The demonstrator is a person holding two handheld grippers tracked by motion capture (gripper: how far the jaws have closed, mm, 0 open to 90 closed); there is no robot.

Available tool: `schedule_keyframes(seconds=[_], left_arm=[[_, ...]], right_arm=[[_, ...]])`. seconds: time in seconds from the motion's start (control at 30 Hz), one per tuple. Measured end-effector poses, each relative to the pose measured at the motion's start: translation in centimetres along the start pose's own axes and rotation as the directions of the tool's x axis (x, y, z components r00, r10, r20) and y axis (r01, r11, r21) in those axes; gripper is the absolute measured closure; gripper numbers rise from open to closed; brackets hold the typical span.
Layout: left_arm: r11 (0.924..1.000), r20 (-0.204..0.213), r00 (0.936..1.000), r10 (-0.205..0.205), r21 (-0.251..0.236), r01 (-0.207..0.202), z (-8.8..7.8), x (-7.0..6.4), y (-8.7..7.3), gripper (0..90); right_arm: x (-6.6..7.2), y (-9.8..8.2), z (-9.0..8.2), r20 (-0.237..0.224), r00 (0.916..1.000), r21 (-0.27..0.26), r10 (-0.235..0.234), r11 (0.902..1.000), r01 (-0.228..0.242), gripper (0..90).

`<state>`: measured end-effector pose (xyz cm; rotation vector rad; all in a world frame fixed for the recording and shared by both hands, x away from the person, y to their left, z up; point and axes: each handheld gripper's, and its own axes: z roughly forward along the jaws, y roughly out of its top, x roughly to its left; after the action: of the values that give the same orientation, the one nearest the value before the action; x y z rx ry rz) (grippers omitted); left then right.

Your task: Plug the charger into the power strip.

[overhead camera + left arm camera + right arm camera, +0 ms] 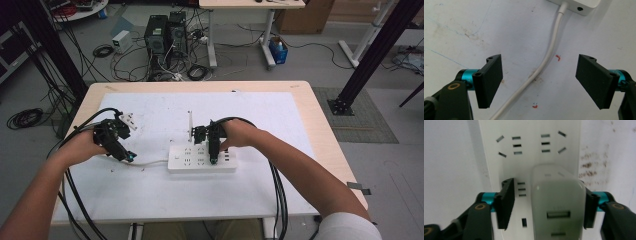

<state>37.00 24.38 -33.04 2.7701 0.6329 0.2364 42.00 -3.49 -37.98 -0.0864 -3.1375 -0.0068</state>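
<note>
Two grippers: right gripper fingers stand loosened around the charger seated in the power strip; lift straight off. Left gripper fingers open astride the cord.

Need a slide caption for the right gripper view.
Open right tool straddles a white USB charger plugged into the power strip.

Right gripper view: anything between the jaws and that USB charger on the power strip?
Nothing visible. The charger sits on the power strip between the right gripper's jaws; the left jaw stands clear, the right one looks against its side.
</note>
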Motion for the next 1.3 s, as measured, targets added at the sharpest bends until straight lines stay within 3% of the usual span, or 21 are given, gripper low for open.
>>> schedule_keyframes(seconds=[0.07, 0.1, 0.17, 0.2, 0.3, 0.57, 0.7, 0.8, 0.93, 1.03, 1.1, 1.2, 1.3], left_arm=[[1.0, 0.002, 1.0, 0.008, 0.004, -0.008, 0.0, 0.0, 0.0, 21.9], [1.0, 0.001, 1.0, 0.008, 0.002, -0.008, 0.0, 0.0, 0.0, 21.9], [1.0, -0.001, 1.0, 0.004, -0.001, -0.004, 0.1, -0.1, 0.1, 21.9], [1.0, 0.0, 1.0, 0.007, 0.003, -0.007, 0.1, -0.1, 0.2, 21.9], [0.9999, 0.0, 0.9999, 0.015, 0.002, -0.015, 0.2, -0.3, 0.3, 21.9], [0.9999, 0.001, 0.9999, 0.012, 0.003, -0.012, 0.3, -0.4, 0.3, 21.9], [0.9999, 0.006, 0.9999, 0.012, 0.008, -0.012, 0.6, -0.5, 0.4, 21.9], [0.9998, 0.008, 0.9998, 0.017, 0.006, -0.017, 0.6, -0.5, 0.5, 21.9], [0.9999, 0.003, 0.9999, 0.014, -0.005, -0.014, 0.4, -0.5, 0.5, 21.9], [1.0, 0.002, 1.0, 0.006, -0.004, -0.006, 0.4, -0.5, 0.3, 21.9], [1.0, 0.002, 1.0, 0.007, -0.003, -0.007, 0.3, -0.5, 0.3, 21.9], [0.9999, 0.0, 0.9999, 0.012, -0.005, -0.012, 0.2, -0.5, 0.3, 21.9], [1.0, 0.001, 1.0, 0.006, -0.006, -0.006, 0.1, -0.6, 0.2, 21.9]], right_arm=[[0.0, -0.2, -0.3, 0.012, 0.9999, -0.014, 0.005, 0.9999, -0.005, 39.3], [-0.4, -0.6, -0.8, 0.02, 0.9997, -0.045, 0.011, 0.9989, -0.01, 39.6], [-0.7, -1.0, -1.4, 0.015, 0.999, -0.082, 0.041, 0.9958, -0.04, 45.3], [-0.7, -1.1, -1.5, 0.022, 0.999, -0.085, 0.039, 0.9957, -0.037, 55.4], [0.1, -1.1, -1.3, 0.051, 0.9986, -0.087, -0.016, 0.996, 0.021, 62.1], [0.7, -0.9, -1.2, 0.095, 0.9947, -0.07, -0.039, 0.9965, 0.046, 62.6], [0.3, -0.8, -1.3, 0.063, 0.9977, -0.063, -0.027, 0.9975, 0.031, 62.8], [0.9, -0.7, -1.2, 0.104, 0.9931, -0.05, -0.055, 0.9969, 0.06, 62.8], [0.1, -0.9, -1.2, 0.057, 0.9981, -0.07, -0.024, 0.9972, 0.028, 62.7], [1.4, -1.0, -1.0, 0.138, 0.9884, -0.072, -0.062, 0.9947, 0.073, 62.7], [1.1, -1.1, -1.0, 0.125, 0.9905, -0.079, -0.058, 0.9945, 0.068, 62.7], [0.1, -1.4, -1.0, 0.056, 0.9982, -0.109, -0.02, 0.9937, 0.026, 62.6], [0.1, -1.6, -0.9, 0.053, 0.9985, -0.13, -0.011, 0.9913, 0.018, 62.6]])
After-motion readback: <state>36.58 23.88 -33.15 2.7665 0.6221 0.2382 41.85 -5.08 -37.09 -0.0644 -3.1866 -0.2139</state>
